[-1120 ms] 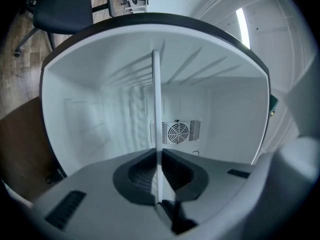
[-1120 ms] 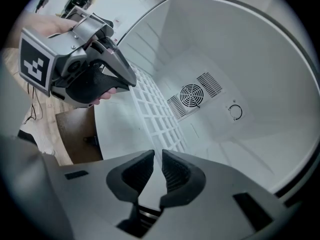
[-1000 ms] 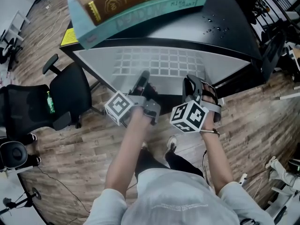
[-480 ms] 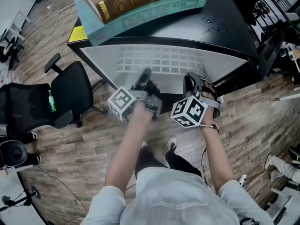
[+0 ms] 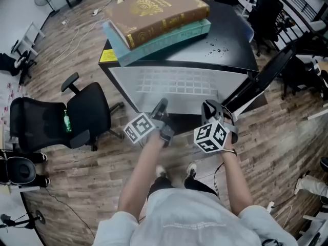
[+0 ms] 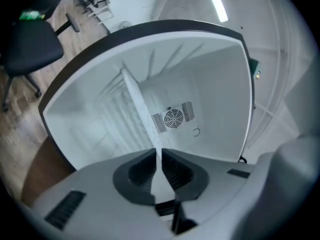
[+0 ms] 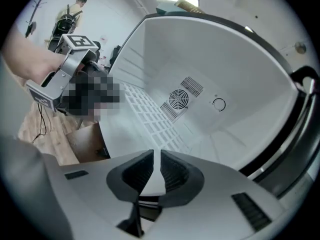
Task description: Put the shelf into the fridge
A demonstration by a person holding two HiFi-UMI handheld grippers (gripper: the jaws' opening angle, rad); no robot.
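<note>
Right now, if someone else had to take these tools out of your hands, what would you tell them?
The left tool is shut on the shelf at its near edge.
The right tool is shut on the same edge, beside it.
The shelf is partly inside the open fridge, with its near part sticking out the front.
Done: shelf picked up and started in.
Left: push it fully in, seat it, release.

Two books (image 5: 158, 19) lie stacked near a black office chair (image 5: 88, 113).

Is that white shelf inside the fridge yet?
Partly: the shelf reaches into the fridge; its near edge juts out, held by left gripper and right gripper.
</note>
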